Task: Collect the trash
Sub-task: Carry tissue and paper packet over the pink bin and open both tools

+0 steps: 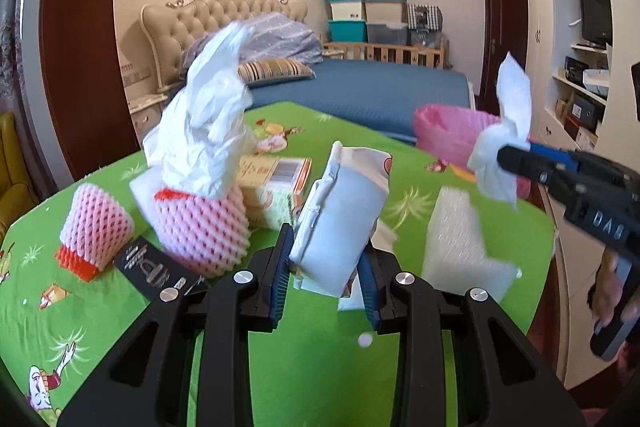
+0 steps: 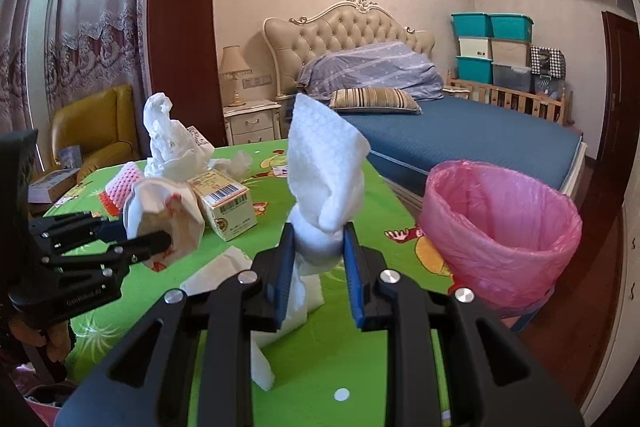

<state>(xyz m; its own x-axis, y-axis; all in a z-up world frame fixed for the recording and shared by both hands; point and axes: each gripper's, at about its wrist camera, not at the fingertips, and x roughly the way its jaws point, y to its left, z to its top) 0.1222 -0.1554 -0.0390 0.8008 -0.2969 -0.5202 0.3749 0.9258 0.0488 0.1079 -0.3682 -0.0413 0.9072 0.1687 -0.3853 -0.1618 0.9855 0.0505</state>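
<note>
Above green table (image 1: 312, 367): left gripper (image 1: 326, 259) clamps crumpled packet (image 1: 340, 211); right gripper (image 2: 316, 247) pinches white tissue (image 2: 324, 163), both tilted down.

The tabletop (image 2: 340, 367) wore a smooth, shiny green cloth with cartoon pictures. The bin (image 2: 500, 227) had a thin, crinkly pink plastic liner, and the tissue (image 2: 324, 167) was soft, bumpy white paper. The foam nets (image 1: 94, 227) looked squishy.

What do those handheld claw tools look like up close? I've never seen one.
Each is a black plastic frame of angled linkage bars joined by round silver pins. The left claw and right claw each end in two flat fingers lined with ribbed blue pads. White lettering marks the sides of the bodies. Each body is held by a hand; no sleeve shows.
</note>
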